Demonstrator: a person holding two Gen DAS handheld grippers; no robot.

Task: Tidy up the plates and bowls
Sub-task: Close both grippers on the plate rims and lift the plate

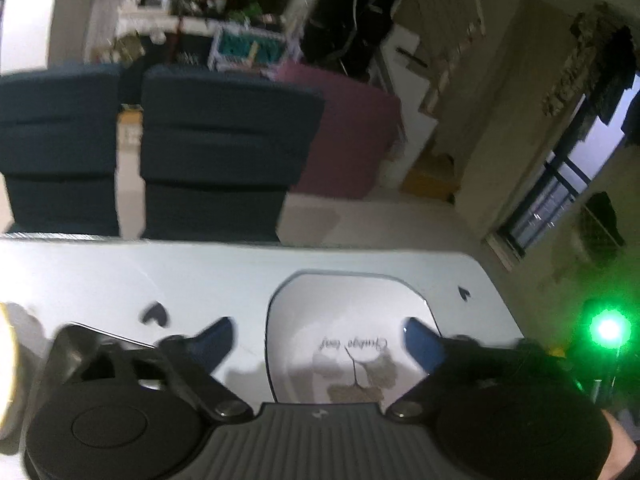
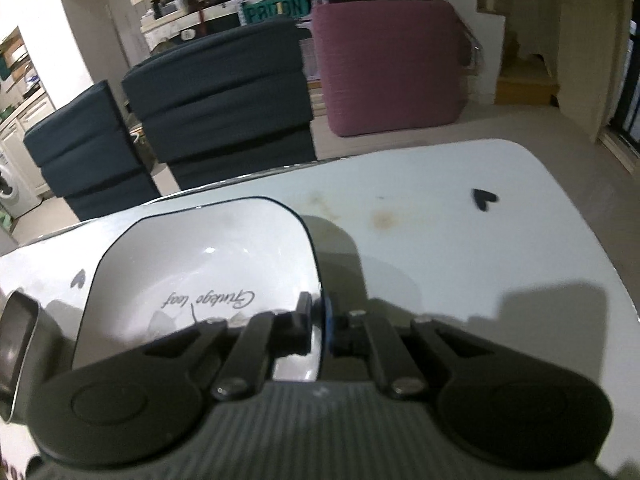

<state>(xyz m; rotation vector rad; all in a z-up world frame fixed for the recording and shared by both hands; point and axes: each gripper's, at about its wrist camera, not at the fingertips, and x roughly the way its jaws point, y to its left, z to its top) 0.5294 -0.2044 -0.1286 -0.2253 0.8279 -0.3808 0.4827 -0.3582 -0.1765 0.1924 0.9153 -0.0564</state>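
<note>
Plate, white and square with rounded corners, a thin dark rim and a printed leaf with script lettering [image 2: 208, 264], lies on the pale glossy surface [image 2: 460, 240] towards its right end, and the step in hand looks like picking it up or shifting it to a stacking spot. Nearest in the right wrist view, the right claw [image 2: 318, 320] is closed down on the plate's right edge, one finger inside the rim and the other outside, so the rim is pinched between them. In the left wrist view the left claw [image 1: 320, 338] is spread wide and holds nothing; its blue-tipped fingers [image 1: 422, 342] straddle the near part of the same plate, apparently just above it, though contact cannot be confirmed. At the near left edge of that view a rounded pale object with a yellowish rim [image 1: 8, 360] is only partly visible; it may be another dish.

Next, the move probably calls for a level lift with the right claw, since a one-edge pinch on a glossy plate could slip or tilt; the left claw could support the opposite side.

Farther off, small dark heart-shaped marks [image 2: 484, 199] dot the surface. Beyond its far edge stand two dark blue upholstered chairs [image 2: 224, 100] and a mauve cushioned block [image 2: 388, 68].
</note>
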